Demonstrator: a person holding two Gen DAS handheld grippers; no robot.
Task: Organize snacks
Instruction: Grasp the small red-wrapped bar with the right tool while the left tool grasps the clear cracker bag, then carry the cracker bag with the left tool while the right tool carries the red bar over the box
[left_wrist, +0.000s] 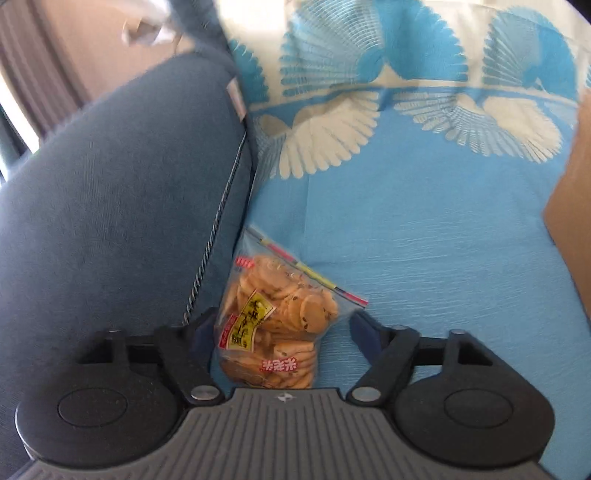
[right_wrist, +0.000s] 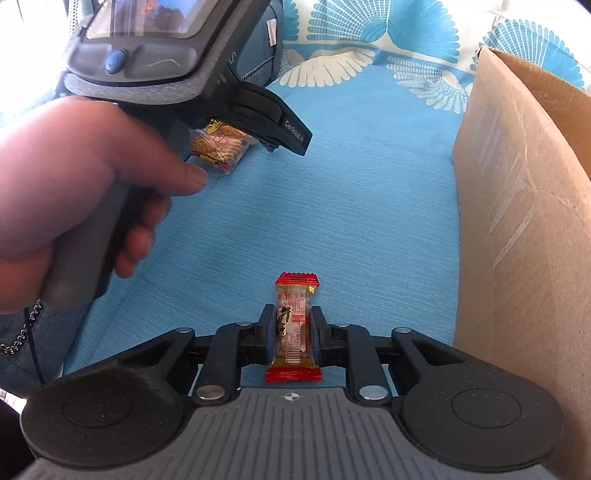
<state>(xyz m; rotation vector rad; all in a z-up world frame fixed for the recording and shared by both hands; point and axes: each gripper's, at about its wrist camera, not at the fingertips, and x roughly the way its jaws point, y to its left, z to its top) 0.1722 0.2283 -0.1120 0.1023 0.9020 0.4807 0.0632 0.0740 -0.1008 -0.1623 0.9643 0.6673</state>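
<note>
The left hand-held gripper (left_wrist: 282, 325) gapes around a crinkly clear bag of round crackers (left_wrist: 275, 325) lying on the ribbed blue cloth (left_wrist: 424, 240), against a navy cushion (left_wrist: 110, 203). The right hand-held gripper (right_wrist: 293, 332) pinches a red-ended candy bar (right_wrist: 294, 328) beside the cardboard box (right_wrist: 524, 221).

The bedspread (left_wrist: 424, 229) is sky blue, with a cream band of blue and white fan shapes at its far end. The cushion (left_wrist: 110, 192) is slate blue with a twisted cord trim. The cracker bag (left_wrist: 273, 317) is clear over golden-brown rounds, with a yellow and red label. The small snack packet (right_wrist: 294, 328) is clear with red ends. The cardboard box (right_wrist: 524, 206) is plain tan.
</note>
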